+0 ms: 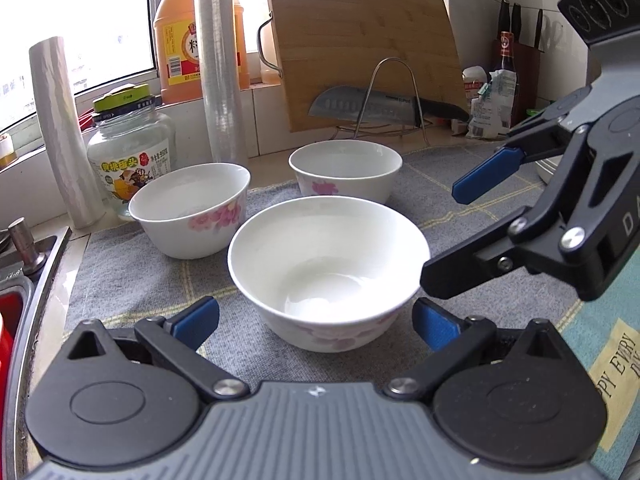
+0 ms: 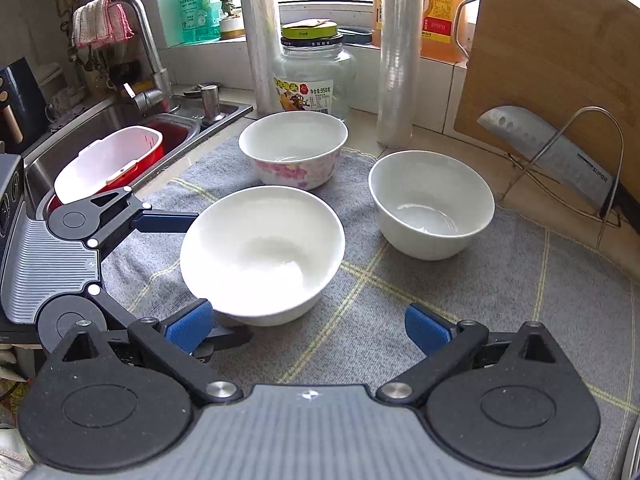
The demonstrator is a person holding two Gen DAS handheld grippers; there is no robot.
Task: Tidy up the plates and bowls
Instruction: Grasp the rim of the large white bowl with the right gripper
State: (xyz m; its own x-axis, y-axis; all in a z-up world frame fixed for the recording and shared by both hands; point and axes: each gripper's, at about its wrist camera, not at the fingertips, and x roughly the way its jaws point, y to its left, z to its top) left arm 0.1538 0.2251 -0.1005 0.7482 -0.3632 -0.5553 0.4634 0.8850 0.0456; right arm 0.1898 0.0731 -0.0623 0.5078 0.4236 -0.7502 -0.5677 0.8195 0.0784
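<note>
White porcelain, three bowls, all upright on the grey checked mat; positions are noted relative to the nearest bowl.

Left gripper: jaws are held wide, one blue pad on each side of the nearest bowl's base. In the left wrist view a gap is seen between pads and bowl wall, so nothing is gripped. In the right wrist view the far finger is seen running up to the rim; whether it touches cannot be told.

Right gripper: jaws are spread wide with nothing between them. It is seen just right of the nearest bowl, above the mat (its lower finger overlaps the rim in the left wrist view; contact cannot be told).

Behind and left of the nearest bowl: a second bowl, pink flowers on its side. Behind and right: a third bowl, likewise flowered. All three are apart.

Farther back, beyond the second bowl: a glass jar with a green lid and two rolls of cling film. Behind the third bowl: a wooden cutting board leaned on a wire rack, a cleaver resting in front. A sink lies left of the mat.
</note>
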